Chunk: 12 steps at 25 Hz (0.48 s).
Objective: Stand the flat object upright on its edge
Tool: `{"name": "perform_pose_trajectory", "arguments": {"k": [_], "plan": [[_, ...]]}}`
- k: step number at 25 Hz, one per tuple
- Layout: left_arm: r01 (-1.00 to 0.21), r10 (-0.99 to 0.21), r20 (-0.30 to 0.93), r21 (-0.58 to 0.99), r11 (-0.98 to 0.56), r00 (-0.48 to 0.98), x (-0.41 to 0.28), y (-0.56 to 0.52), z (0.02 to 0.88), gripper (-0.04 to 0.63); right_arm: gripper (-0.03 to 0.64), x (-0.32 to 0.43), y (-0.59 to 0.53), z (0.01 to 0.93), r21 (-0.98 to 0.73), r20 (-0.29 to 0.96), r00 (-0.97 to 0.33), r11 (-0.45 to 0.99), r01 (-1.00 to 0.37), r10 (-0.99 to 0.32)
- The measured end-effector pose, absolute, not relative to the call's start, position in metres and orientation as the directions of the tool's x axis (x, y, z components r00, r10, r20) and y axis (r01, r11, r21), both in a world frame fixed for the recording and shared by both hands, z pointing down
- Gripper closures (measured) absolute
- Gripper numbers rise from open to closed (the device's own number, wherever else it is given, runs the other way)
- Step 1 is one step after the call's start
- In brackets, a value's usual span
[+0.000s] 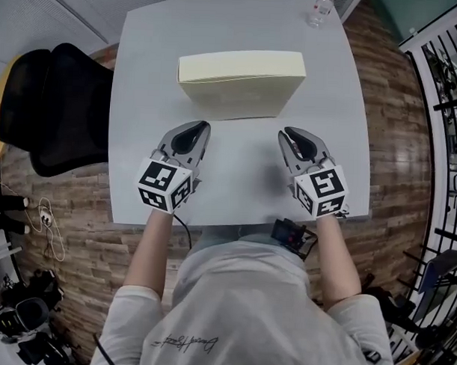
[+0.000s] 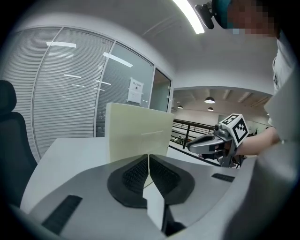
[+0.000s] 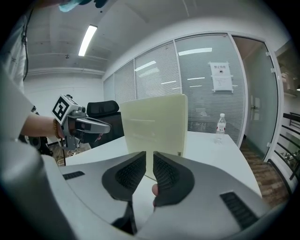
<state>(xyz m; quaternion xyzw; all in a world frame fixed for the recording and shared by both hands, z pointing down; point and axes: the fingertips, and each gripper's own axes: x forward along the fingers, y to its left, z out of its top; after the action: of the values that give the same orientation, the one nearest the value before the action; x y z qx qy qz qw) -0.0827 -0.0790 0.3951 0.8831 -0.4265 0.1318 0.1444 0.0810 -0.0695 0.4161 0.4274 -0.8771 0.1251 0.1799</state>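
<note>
Head view: cream box (image 1: 241, 85) standing upright on its edge at the grey table's (image 1: 140, 152) far half, left gripper (image 1: 203, 128) and right gripper (image 1: 285, 133) hovering near it, not touching, left gripper view: jaws pressing together, empty, right gripper view: jaws sitting all but closed, gripping nothing.

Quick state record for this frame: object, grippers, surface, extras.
object: cream flat box, standing upright on its edge
surface: white table
left gripper: jaws together, empty, apart from the box
right gripper: jaws nearly together, empty, apart from the box
extras: water bottle at the far corner; black chair beside the table
</note>
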Motion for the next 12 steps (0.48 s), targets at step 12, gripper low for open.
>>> {"name": "perform_pose_trajectory", "arguments": {"k": [12], "plan": [[-0.804,-0.718,0.399,0.093,-0.587,0.571,-0.073,-0.03,0.398,0.584,0.591,0.063,-0.032,0.413,-0.104,0.469,-0.589,0.622,-0.776,-0.658]]}}
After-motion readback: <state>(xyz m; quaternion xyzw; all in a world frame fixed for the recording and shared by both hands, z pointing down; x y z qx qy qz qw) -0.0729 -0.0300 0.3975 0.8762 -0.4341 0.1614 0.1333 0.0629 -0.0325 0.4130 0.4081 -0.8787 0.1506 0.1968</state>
